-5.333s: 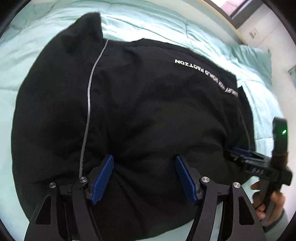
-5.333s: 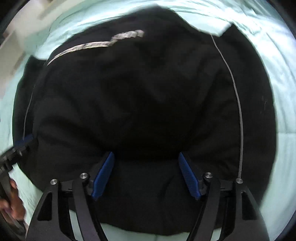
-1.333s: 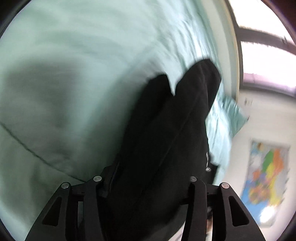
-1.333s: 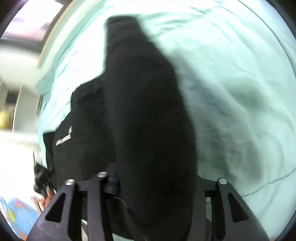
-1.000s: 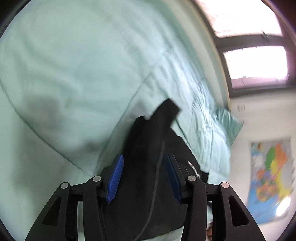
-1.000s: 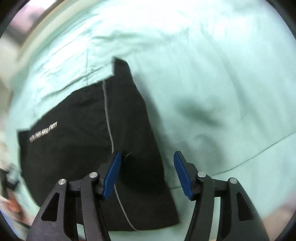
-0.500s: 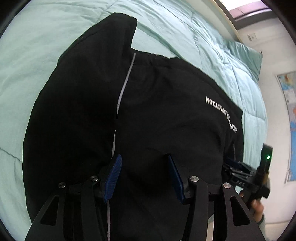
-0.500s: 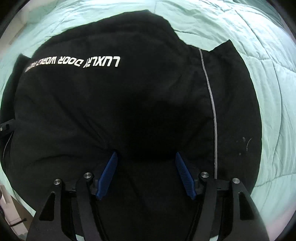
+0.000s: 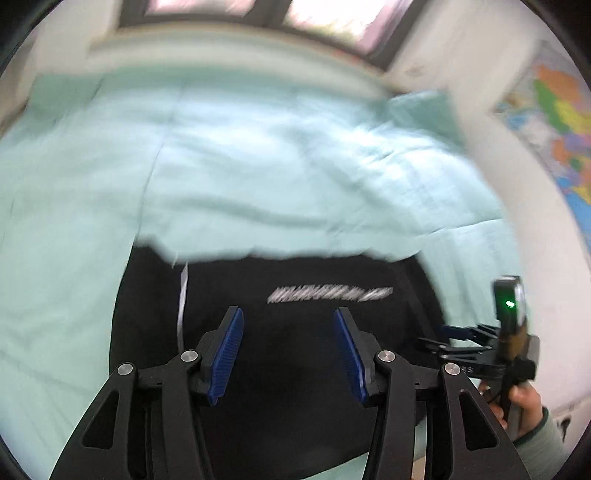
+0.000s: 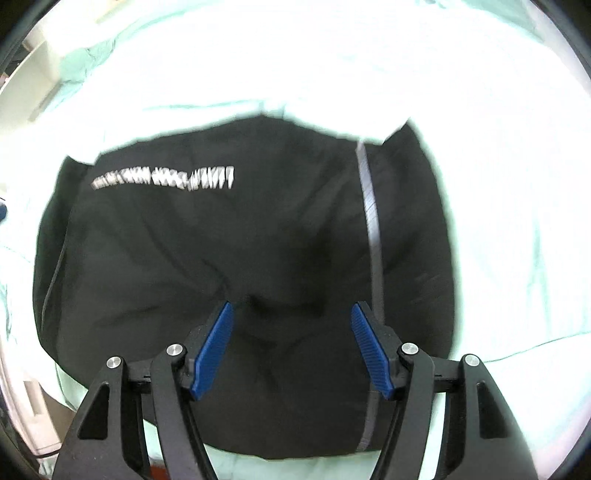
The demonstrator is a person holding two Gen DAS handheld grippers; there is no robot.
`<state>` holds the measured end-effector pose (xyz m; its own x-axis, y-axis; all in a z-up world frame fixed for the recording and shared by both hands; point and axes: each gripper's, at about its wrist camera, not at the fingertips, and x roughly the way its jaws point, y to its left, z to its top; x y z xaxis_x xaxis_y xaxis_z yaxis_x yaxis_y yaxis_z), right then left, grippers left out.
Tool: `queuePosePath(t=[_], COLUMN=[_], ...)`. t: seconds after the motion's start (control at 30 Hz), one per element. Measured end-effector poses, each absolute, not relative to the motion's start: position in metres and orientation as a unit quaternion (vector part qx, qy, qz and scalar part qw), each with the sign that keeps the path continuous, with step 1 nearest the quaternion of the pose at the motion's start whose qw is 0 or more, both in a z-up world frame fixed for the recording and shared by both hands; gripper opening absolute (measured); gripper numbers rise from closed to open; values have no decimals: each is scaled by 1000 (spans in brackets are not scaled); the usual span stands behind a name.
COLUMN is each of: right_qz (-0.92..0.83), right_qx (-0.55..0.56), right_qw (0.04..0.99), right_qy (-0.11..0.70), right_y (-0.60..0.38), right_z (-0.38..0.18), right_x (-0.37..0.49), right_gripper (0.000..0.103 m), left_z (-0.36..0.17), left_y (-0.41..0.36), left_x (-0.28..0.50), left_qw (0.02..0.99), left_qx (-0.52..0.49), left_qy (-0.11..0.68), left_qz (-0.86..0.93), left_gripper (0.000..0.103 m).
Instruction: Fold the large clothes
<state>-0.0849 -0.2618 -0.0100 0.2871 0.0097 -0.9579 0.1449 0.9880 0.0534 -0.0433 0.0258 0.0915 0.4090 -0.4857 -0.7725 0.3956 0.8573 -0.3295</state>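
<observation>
A black garment (image 9: 295,354) with white lettering (image 9: 328,294) and a grey side stripe (image 9: 181,306) lies folded on a mint-green bed; it also shows in the right wrist view (image 10: 236,258), with its lettering (image 10: 162,178) and stripe (image 10: 373,229). My left gripper (image 9: 288,317) is open and empty above the garment's near part. My right gripper (image 10: 291,308) is open and empty above the garment. The right gripper also shows from the side in the left wrist view (image 9: 480,343), held by a hand at the garment's right edge.
The mint-green quilt (image 9: 258,166) spreads beyond the garment, with a pillow (image 9: 417,110) at the far right. A window (image 9: 258,11) is behind the bed. A coloured map (image 9: 557,140) hangs on the right wall. The bed's near edge (image 10: 55,387) runs at lower left.
Both grippers have let go of the garment and pulled back and up; their jaws are wider open. The garment now lies folded, farther below the cameras.
</observation>
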Motion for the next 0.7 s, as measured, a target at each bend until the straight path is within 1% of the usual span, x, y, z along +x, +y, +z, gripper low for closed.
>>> queuePosePath(t=[0.07, 0.13, 0.2, 0.33, 0.37, 0.4, 0.47, 0.53, 0.7], right_qz=[-44, -50, -62, -76, -78, -85, -101, -112, -129], right_qx=[61, 54, 53, 42, 40, 41, 42, 43, 65], right_qw=[822, 835, 843, 863, 869, 873, 875, 876, 872], right_qy=[565, 545, 531, 498, 487, 479, 471, 467, 468], right_y=[-259, -222, -223, -227, -223, -224, -220, -215, -217], right_z=[27, 67, 93, 151, 165, 175, 188, 197, 199], right_x=[-84, -82, -88, -121, -125, -132, -132, -138, -151], right_gripper=[68, 68, 68, 69, 70, 73, 76, 76, 76], left_z=[124, 149, 175, 209, 214, 218, 221, 219, 224], left_y=[24, 15, 11, 15, 12, 9, 8, 6, 1], left_x=[-53, -59, -64, -71, -76, -82, -91, -97, -110], left_qw=[852, 863, 873, 875, 874, 875, 879, 881, 890], left_qx=[-30, -23, -30, -32, -26, -24, -18, -16, 8], left_qy=[442, 422, 403, 384, 381, 379, 379, 385, 381], left_qz=[-278, -277, -274, -292, -301, -300, -287, -273, -250], left_gripper=[52, 52, 53, 52, 52, 52, 52, 53, 53])
